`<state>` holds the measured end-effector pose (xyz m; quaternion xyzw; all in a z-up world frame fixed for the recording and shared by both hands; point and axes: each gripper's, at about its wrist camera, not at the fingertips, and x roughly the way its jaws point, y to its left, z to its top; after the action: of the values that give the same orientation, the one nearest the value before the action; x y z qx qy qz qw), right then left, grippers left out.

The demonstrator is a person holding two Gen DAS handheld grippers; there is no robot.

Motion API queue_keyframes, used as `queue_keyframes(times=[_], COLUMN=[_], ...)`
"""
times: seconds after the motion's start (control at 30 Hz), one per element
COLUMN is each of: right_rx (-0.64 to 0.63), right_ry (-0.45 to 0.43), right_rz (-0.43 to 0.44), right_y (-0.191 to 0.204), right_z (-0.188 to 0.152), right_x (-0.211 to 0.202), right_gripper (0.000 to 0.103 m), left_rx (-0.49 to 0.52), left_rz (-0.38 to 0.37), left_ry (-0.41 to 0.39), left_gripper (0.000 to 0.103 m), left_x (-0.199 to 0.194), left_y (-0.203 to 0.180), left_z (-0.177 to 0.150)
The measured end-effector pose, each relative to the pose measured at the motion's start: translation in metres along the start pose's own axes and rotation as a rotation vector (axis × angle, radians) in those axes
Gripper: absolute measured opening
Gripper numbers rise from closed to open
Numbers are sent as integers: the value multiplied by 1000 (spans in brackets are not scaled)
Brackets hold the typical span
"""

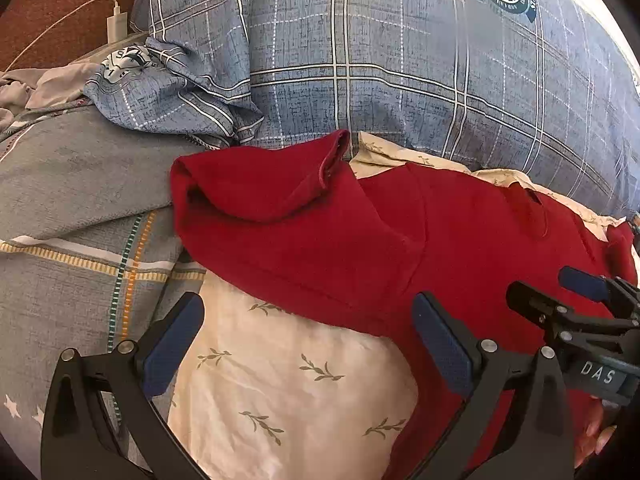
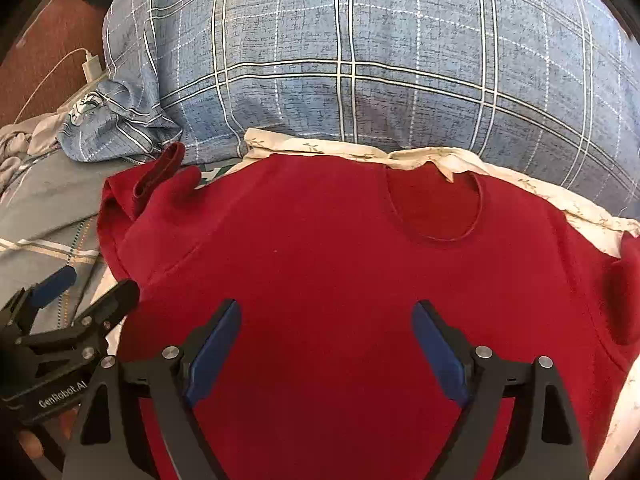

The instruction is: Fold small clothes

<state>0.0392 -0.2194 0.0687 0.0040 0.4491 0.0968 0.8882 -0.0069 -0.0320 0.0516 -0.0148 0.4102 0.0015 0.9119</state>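
While the red shirt lies spread flat, neck hole up, on a cream leaf-print cloth in front of a blue plaid pillow, the right gripper hangs over its lower middle, jaws wide apart and empty. Beside it, the left gripper hovers over the shirt's left hem, jaws equally wide, gripping nothing. One sleeve lies folded over.

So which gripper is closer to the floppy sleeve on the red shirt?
Left. The left gripper hangs open over the shirt's edge just below the crumpled sleeve. The right gripper, also open, hovers over the middle of the red shirt, farther from that sleeve.
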Motion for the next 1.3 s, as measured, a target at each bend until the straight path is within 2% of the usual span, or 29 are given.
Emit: queue_keyframes(times=[0.17,0.33,0.47,0.57,0.63,0.73,0.87,0.9,0.93,0.97,1.0,1.13,1.23,1.3], right_rx=[-20,17,22,-6,-33,-46,-27,-44,-62,-80,-93,-90,-55,-55], right_ry=[-23,-6,35,100,131,146,150,145,143,138,125,35,-55,-132], right_rz=[67,277,408,463,438,343,347,337,334,331,330,356,400,388], right_y=[11,33,63,91,103,114,121,127,129,132,131,119,93,68], right_z=[23,66,93,101,105,106,110,111,113,113,115,116,117,113], right_x=[0,14,30,42,48,63,80,85,89,91,91,55,5,-36], right_gripper=[85,61,61,62,62,63,56,42,20,8,5,5,5,5], left_rx=[-49,-134,-162,-178,-198,-236,-241,-237,-229,-225,-222,-257,-300,-322], left_rz=[61,100,134,159,172,165,172,175,178,180,186,201,203,210], left_ry=[-11,-4,-9,-12,-12,-4,0,2,3,4,2,-19,-45,-69], left_gripper=[103,103,103,103,103,103,103,103,103,103,103,103,103,103], left_x=[-3,-1,0,0,0,2,3,4,4,4,4,2,-3,-8], left_y=[25,55,73,83,89,96,95,94,92,91,90,96,103,106], left_z=[8,14,18,19,20,21,21,21,21,21,21,24,23,21])
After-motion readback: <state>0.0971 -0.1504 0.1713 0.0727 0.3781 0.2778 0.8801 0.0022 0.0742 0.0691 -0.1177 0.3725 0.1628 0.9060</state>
